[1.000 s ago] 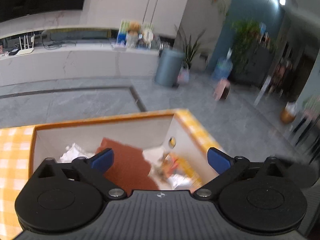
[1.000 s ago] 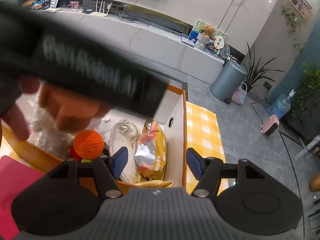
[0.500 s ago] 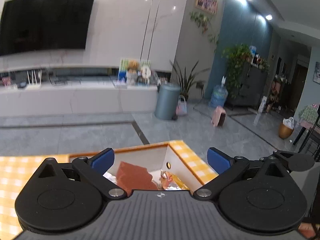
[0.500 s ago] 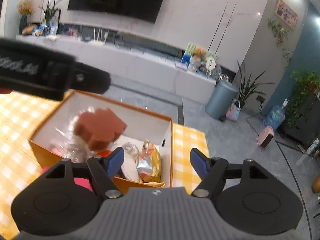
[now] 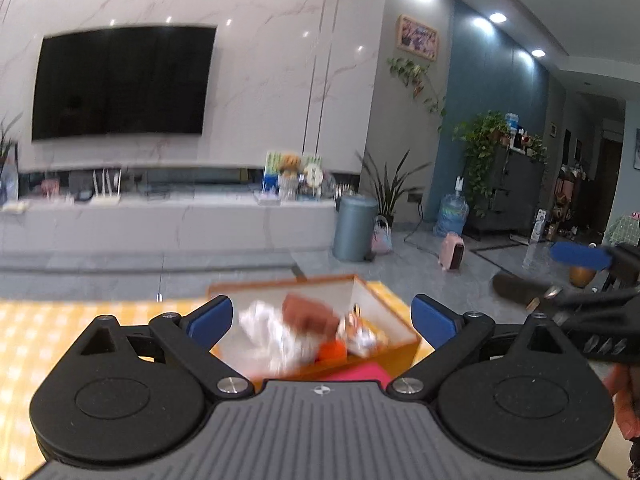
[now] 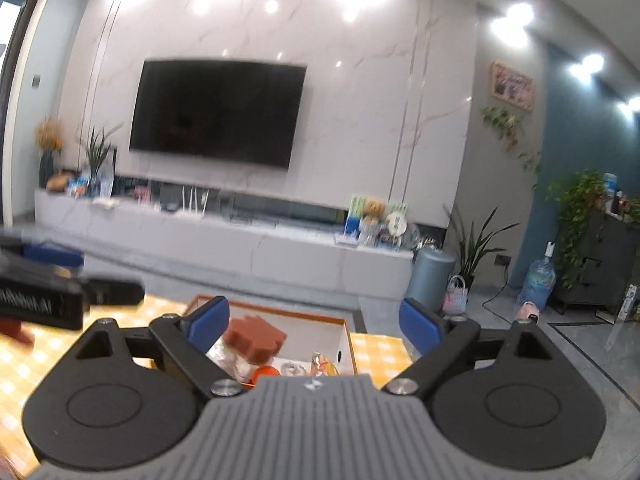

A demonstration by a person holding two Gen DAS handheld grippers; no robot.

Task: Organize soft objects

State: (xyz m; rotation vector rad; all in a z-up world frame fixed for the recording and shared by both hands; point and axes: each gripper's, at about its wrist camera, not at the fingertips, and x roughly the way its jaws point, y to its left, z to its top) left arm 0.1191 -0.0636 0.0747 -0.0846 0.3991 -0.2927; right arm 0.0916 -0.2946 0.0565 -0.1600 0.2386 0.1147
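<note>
Both grippers have pulled back and up from the orange-rimmed cardboard box [image 6: 347,344], right gripper [image 6: 314,324] jaws just opening wide, empty. Left gripper [image 5: 322,320] also gapes empty. Brown jagged-edged sponge [image 6: 258,338] lies inside the box atop crinkly wrappers.

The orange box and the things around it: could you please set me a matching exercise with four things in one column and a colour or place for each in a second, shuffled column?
Things
1. foam block
2. knitted ball
3. tablecloth
4. pedal bin

Descriptions
A. yellow and white checks, under the orange box
B. grey-blue, on the floor beside the TV bench
C. brown, on top of the pile in the box
D. bright orange, near the box's front wall

Pairs: 1-C, 2-D, 3-A, 4-B
</note>
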